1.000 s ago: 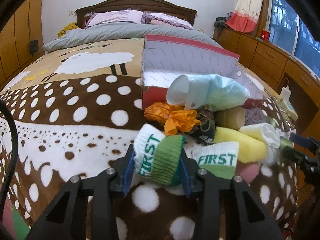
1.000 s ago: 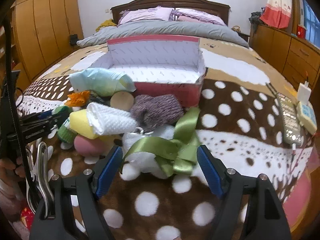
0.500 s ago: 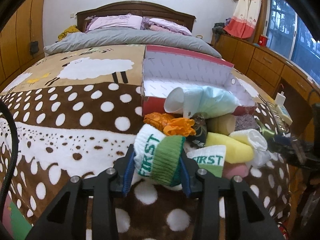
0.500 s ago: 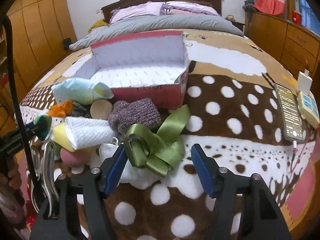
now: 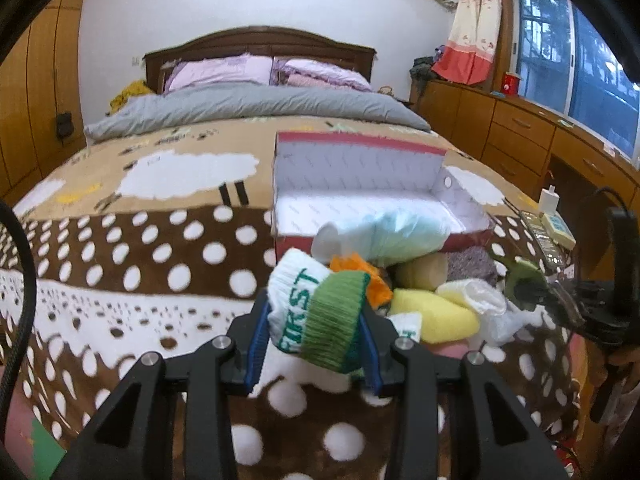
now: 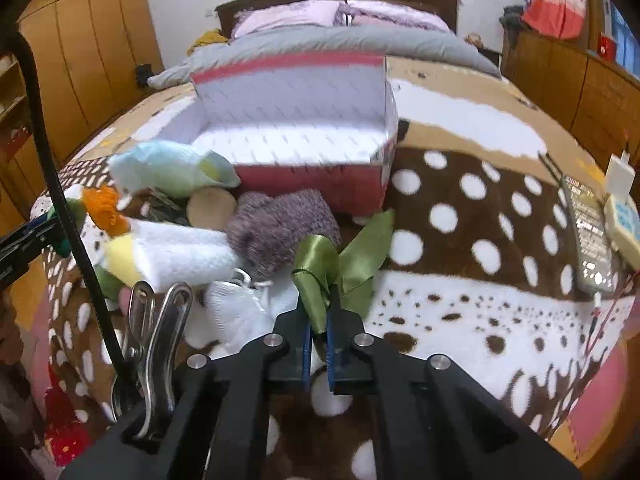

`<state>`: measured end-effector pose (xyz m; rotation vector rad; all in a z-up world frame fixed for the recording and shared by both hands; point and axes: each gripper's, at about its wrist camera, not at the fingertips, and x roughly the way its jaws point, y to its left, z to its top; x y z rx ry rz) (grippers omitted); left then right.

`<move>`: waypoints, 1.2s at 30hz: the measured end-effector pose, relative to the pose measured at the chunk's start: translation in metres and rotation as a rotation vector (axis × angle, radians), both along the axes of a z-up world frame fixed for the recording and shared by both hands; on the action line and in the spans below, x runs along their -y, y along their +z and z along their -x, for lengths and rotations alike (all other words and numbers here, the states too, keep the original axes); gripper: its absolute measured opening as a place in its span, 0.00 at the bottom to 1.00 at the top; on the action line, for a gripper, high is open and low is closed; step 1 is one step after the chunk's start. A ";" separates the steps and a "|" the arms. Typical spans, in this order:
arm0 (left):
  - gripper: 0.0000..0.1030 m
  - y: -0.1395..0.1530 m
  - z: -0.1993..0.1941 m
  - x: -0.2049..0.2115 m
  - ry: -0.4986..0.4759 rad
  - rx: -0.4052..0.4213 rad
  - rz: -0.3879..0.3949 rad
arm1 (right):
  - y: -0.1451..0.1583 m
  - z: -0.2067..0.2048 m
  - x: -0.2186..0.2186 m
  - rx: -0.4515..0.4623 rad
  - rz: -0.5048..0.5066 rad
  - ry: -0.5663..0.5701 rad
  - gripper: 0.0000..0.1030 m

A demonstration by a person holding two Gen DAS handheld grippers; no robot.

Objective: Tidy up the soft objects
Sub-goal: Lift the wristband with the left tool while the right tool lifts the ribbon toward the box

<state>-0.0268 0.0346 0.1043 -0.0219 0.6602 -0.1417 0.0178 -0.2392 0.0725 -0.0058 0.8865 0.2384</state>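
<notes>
On the spotted blanket (image 5: pixel 132 264) sits a pile of soft things in front of the open red box (image 5: pixel 360 184). My left gripper (image 5: pixel 316 336) is squeezed on a rolled white and green sock (image 5: pixel 320 312), held a little above the blanket. My right gripper (image 6: pixel 318 340) is pinched tight on the green ribbon bow (image 6: pixel 336 264), which lies just beside the purple knit roll (image 6: pixel 280 228). A yellow sponge (image 5: pixel 432 316) and a light blue cloth bundle (image 5: pixel 392 236) sit in the pile.
</notes>
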 end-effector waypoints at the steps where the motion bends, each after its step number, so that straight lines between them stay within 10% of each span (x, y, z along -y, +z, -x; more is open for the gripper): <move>1: 0.40 0.004 0.000 0.000 -0.002 0.009 -0.001 | 0.005 0.002 0.000 0.012 0.003 0.005 0.06; 19: 0.40 0.057 -0.019 0.018 -0.116 0.041 0.039 | 0.078 0.002 -0.029 0.144 -0.031 0.103 0.06; 36: 0.40 -0.040 -0.023 0.009 -0.027 -0.176 -0.050 | 0.047 0.004 -0.041 0.076 -0.064 0.135 0.06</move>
